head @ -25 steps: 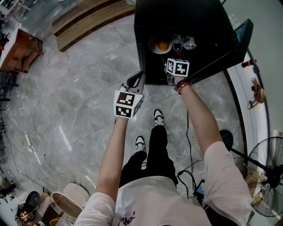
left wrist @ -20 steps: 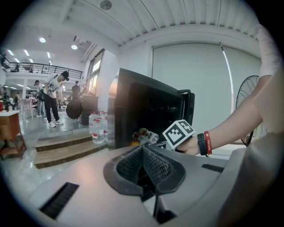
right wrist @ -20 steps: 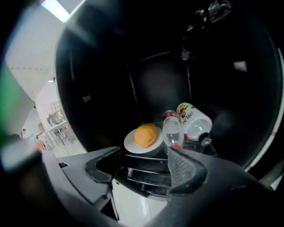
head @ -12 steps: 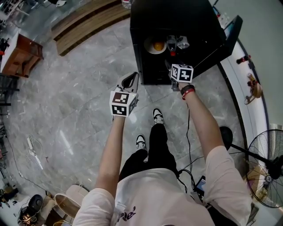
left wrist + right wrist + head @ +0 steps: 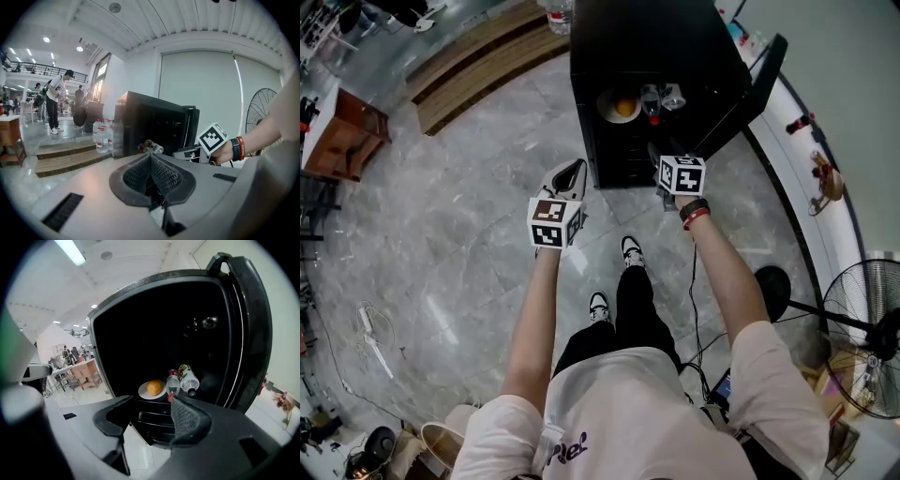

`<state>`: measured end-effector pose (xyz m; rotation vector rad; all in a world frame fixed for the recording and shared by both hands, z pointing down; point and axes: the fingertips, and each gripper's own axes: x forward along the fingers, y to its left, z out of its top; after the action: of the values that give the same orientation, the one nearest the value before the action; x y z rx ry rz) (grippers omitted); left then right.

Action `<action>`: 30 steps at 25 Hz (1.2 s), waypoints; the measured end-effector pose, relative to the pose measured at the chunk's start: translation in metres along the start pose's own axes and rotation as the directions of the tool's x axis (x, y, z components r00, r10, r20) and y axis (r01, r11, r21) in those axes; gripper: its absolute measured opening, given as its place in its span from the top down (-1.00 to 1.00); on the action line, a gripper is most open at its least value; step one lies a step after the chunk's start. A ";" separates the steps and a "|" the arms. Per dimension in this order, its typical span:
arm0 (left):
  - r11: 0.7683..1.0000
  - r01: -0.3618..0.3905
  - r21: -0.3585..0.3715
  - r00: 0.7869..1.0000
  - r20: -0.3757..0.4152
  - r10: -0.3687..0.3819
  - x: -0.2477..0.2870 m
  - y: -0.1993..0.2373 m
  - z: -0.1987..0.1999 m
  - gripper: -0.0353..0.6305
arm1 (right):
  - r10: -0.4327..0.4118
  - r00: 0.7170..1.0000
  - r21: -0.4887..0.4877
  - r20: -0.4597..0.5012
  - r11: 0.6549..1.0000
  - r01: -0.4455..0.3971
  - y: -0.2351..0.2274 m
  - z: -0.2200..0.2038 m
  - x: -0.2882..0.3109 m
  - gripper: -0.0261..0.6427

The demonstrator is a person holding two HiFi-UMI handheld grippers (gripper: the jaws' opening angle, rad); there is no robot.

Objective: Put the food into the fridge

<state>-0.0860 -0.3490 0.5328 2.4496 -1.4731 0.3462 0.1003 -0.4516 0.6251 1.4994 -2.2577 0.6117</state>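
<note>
The black fridge (image 5: 656,37) stands open, its door (image 5: 750,84) swung to the right. On its shelf sits a white plate (image 5: 143,392) with an orange (image 5: 154,387), and beside it lie two bottles (image 5: 173,383) (image 5: 189,377). My right gripper (image 5: 150,416) hovers just in front of the fridge opening. Its jaws are closing with nothing between them. My left gripper (image 5: 567,173) is held over the floor left of the fridge, and its jaws (image 5: 151,161) are shut and empty.
Large water bottles (image 5: 101,136) stand on wooden steps (image 5: 478,47) behind the fridge. A floor fan (image 5: 862,356) and cables lie to the right, and a wooden table (image 5: 342,117) is at the far left. People (image 5: 56,101) stand in the distance.
The person has stepped back, so the fridge sits farther off. My right gripper has drawn out of the fridge opening, and both grippers have dropped back with the arms.
</note>
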 end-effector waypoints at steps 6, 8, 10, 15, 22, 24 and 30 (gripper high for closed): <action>1.000 0.009 -0.003 1.000 0.010 -0.009 -0.021 -0.007 0.011 0.84 | -0.011 1.000 -0.025 0.027 1.000 0.012 0.015 0.008 -0.046 0.27; 1.000 0.015 0.003 1.000 0.010 -0.015 -0.028 -0.009 0.014 0.84 | -0.015 0.999 -0.022 0.042 1.000 0.015 0.020 0.011 -0.063 0.31; 1.000 0.021 0.008 1.000 0.011 -0.021 -0.035 -0.012 0.018 0.84 | -0.017 0.998 -0.015 0.057 1.000 0.018 0.024 0.015 -0.079 0.34; 0.999 0.036 0.007 0.999 0.031 -0.036 -0.054 -0.025 0.028 0.84 | -0.023 0.995 0.008 0.099 1.000 0.022 0.035 0.019 -0.120 0.43; 0.998 0.064 0.027 0.997 0.042 -0.065 -0.084 -0.047 0.036 0.84 | -0.044 0.988 0.064 0.149 0.997 0.035 0.044 0.022 -0.173 0.53; 0.997 0.067 0.025 0.996 0.050 -0.069 -0.091 -0.052 0.039 0.84 | -0.050 0.985 0.072 0.164 0.997 0.038 0.048 0.024 -0.187 0.57; 0.997 0.065 0.045 0.994 0.090 -0.069 -0.118 -0.067 0.050 0.84 | -0.073 0.977 0.045 0.198 0.997 0.065 0.060 0.025 -0.225 0.68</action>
<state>-0.0770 -0.2390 0.4398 2.5730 -1.4290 0.2577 0.1274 -0.2711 0.4782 1.7199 -2.3400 0.5071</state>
